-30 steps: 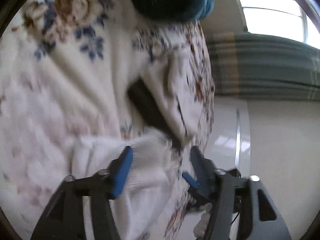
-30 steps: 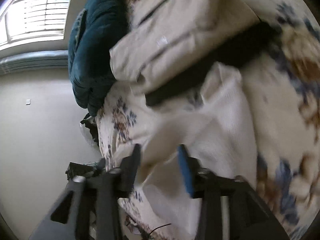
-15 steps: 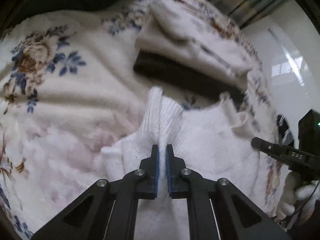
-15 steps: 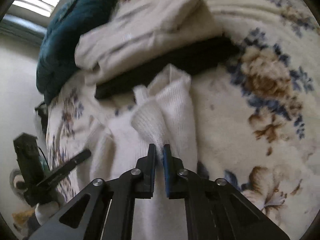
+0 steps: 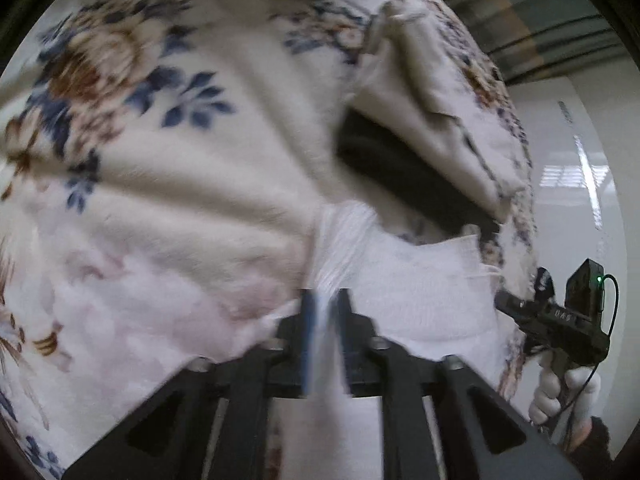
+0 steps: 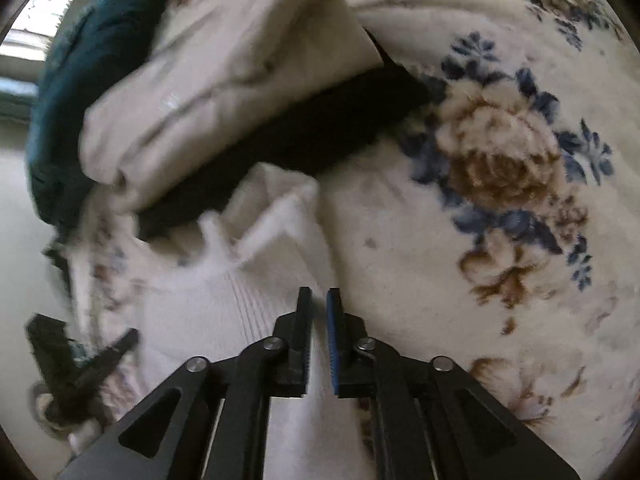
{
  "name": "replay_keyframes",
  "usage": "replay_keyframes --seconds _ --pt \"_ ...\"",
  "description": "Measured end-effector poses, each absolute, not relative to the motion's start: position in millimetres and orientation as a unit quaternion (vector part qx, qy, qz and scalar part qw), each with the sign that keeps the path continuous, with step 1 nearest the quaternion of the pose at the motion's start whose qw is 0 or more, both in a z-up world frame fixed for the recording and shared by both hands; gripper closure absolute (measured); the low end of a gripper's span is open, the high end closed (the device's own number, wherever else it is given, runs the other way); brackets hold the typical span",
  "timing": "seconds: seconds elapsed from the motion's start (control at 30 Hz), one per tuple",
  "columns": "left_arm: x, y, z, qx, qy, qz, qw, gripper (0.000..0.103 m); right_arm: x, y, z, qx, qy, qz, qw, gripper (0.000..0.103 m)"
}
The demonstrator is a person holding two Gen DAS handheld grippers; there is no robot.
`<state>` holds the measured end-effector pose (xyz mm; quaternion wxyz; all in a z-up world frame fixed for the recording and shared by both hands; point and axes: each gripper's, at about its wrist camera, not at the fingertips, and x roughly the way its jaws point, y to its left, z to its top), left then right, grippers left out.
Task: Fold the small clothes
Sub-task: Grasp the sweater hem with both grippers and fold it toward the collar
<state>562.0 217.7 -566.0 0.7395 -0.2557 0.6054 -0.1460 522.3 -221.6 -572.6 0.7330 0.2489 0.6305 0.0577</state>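
- My left wrist view shows my other hand (image 5: 560,392) in a pale glove at the right edge, gripping the handle of my right gripper, with a curtain (image 5: 540,20) and pale floor far right; the right wrist view has none of that.
- My right wrist view alone shows a dark teal cushion (image 6: 80,80) at the far left, plus the handle of my left gripper low on the left.
- Both show the white knit garment (image 5: 420,280) lying on the floral blanket (image 5: 180,180), near a folded cream piece (image 6: 220,80) stacked on a black one (image 6: 300,140).
- My left gripper (image 5: 326,304) has a narrow gap, jaws opening, a ridge of white knit between them; blur hides whether the pads press it.
- My right gripper (image 6: 318,300) is likewise narrow and opening, white knit showing in the gap, pads apparently clear of it.
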Motion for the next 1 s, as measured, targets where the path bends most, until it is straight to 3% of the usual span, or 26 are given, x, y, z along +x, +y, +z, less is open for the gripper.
replay_keyframes --seconds 0.03,0.07,0.13,0.17,0.2,0.23,0.43,0.73,0.8,0.87,0.93,1.0 --pt "565.6 212.2 -560.4 -0.251 0.597 -0.158 0.746 0.065 523.2 -220.7 -567.9 0.246 0.624 0.066 0.739 0.05" --pt "569.1 206.7 -559.2 -0.241 0.594 -0.159 0.751 0.056 525.9 -217.1 -565.7 0.237 0.62 0.079 0.743 0.048" --pt "578.8 192.7 -563.5 -0.211 0.596 -0.15 0.76 0.056 534.3 -206.6 -575.1 0.209 0.645 0.088 0.73 0.048" --pt "585.2 184.8 -570.3 -0.2 0.604 -0.154 0.756 0.059 538.9 -199.9 -582.3 0.193 0.659 0.087 0.722 0.051" --pt "590.0 181.3 -575.8 -0.19 0.608 -0.151 0.756 0.082 540.7 -197.2 -584.2 0.187 0.657 0.082 0.726 0.08" --pt "593.5 177.5 -578.9 -0.182 0.61 -0.15 0.757 0.101 542.8 -196.0 -583.0 0.184 0.653 0.073 0.731 0.097" --pt "599.9 202.4 -565.8 -0.203 0.586 -0.133 0.773 0.099 554.9 -194.5 -553.5 0.19 0.6 0.071 0.774 0.098" --pt "613.5 222.1 -616.1 -0.232 0.632 -0.108 0.732 0.098 590.4 -185.0 -608.8 0.139 0.66 0.037 0.738 0.099" --pt "611.4 223.9 -611.9 -0.238 0.632 -0.115 0.729 0.094 586.2 -186.4 -604.6 0.147 0.658 0.044 0.738 0.098" --pt "605.1 231.5 -603.9 -0.271 0.631 -0.128 0.716 0.093 578.4 -194.3 -596.7 0.173 0.661 0.064 0.727 0.09" --pt "594.0 241.4 -593.7 -0.299 0.622 -0.136 0.711 0.079 565.3 -206.7 -586.2 0.199 0.661 0.076 0.719 0.063" --pt "573.6 247.9 -581.3 -0.308 0.609 -0.145 0.716 0.074 542.0 -222.6 -573.3 0.232 0.646 0.078 0.723 0.059"
